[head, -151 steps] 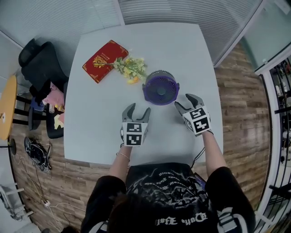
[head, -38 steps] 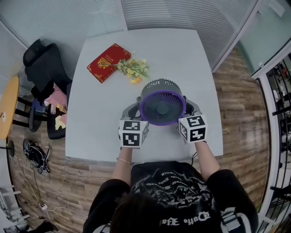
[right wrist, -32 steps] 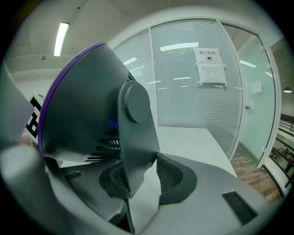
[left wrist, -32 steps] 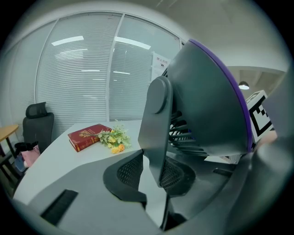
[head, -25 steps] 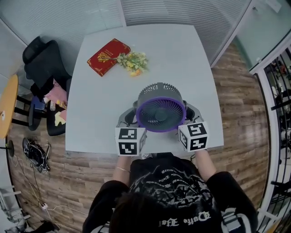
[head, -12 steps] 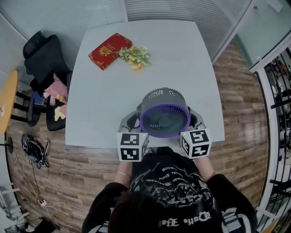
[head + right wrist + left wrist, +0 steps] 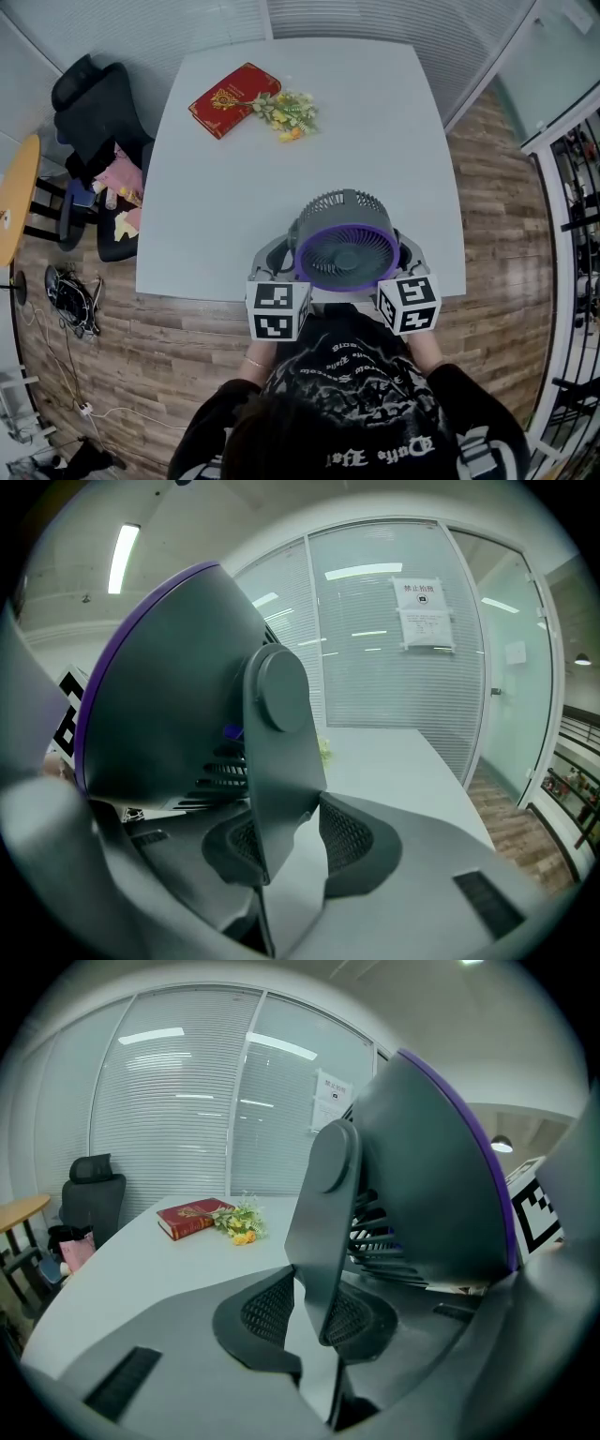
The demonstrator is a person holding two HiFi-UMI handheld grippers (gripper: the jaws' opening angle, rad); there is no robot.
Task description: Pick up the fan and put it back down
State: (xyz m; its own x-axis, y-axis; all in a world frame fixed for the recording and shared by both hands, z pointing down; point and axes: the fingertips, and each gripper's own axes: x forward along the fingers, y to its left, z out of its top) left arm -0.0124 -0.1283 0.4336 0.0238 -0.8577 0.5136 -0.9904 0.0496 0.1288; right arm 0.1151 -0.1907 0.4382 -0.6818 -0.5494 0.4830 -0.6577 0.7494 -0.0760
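Note:
A grey fan (image 7: 347, 253) with a purple front ring is held at the near edge of the white table (image 7: 234, 169), close to the person's body, its face turned up towards the head camera. My left gripper (image 7: 272, 255) is shut on the fan's left side arm (image 7: 328, 1222), which stands between its ribbed pads (image 7: 267, 1312). My right gripper (image 7: 410, 253) is shut on the opposite side arm (image 7: 281, 761) in the same way. The fan's housing fills the right of the left gripper view (image 7: 422, 1176) and the left of the right gripper view (image 7: 169, 696). Its base is hidden.
A red book (image 7: 234, 98) and a bunch of yellow flowers (image 7: 286, 111) lie at the table's far left. A black chair (image 7: 89, 112) with bags stands left of the table, beside a round wooden table (image 7: 14, 202). Glass walls with blinds close the far side.
Six seconds ago the fan stood mid-table with both grippers open beside it. Both grippers now grip it, and over the last second it has come towards the person, to the table's near edge.

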